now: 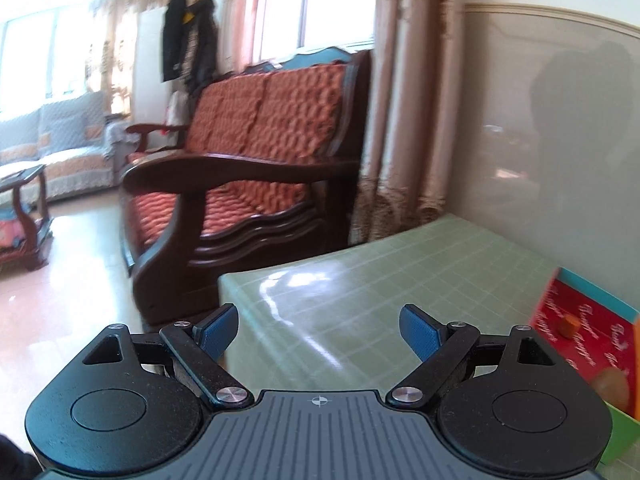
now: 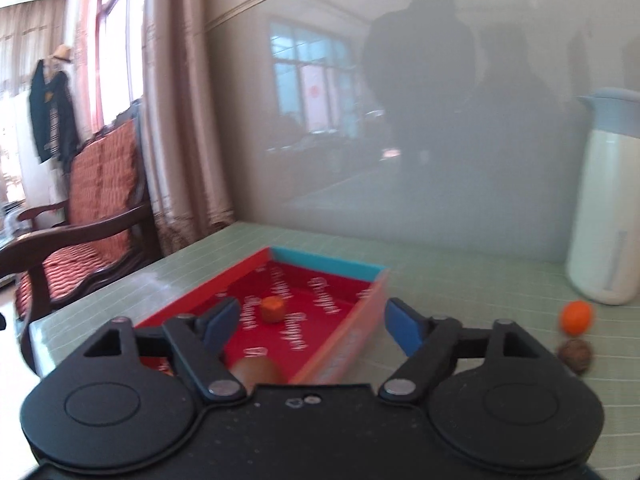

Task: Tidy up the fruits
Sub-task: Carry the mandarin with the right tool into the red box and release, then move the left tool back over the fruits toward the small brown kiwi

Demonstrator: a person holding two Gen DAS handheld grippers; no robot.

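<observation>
1. Right tool (image 2: pixel 312 330) gapes wide, empty, above the red box (image 2: pixel 256 280), brown fruit (image 2: pixel 260 370) just below it.
2. Left tool (image 1: pixel 318 334) open, idle over the desk (image 1: pixel 360 280).
3. Next, I'd say: swing right to the orange fruit (image 2: pixel 576 317) and approach low.

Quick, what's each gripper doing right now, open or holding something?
Left gripper: open, nothing between its fingers.
Right gripper: open, nothing held, above the red tray.
</observation>
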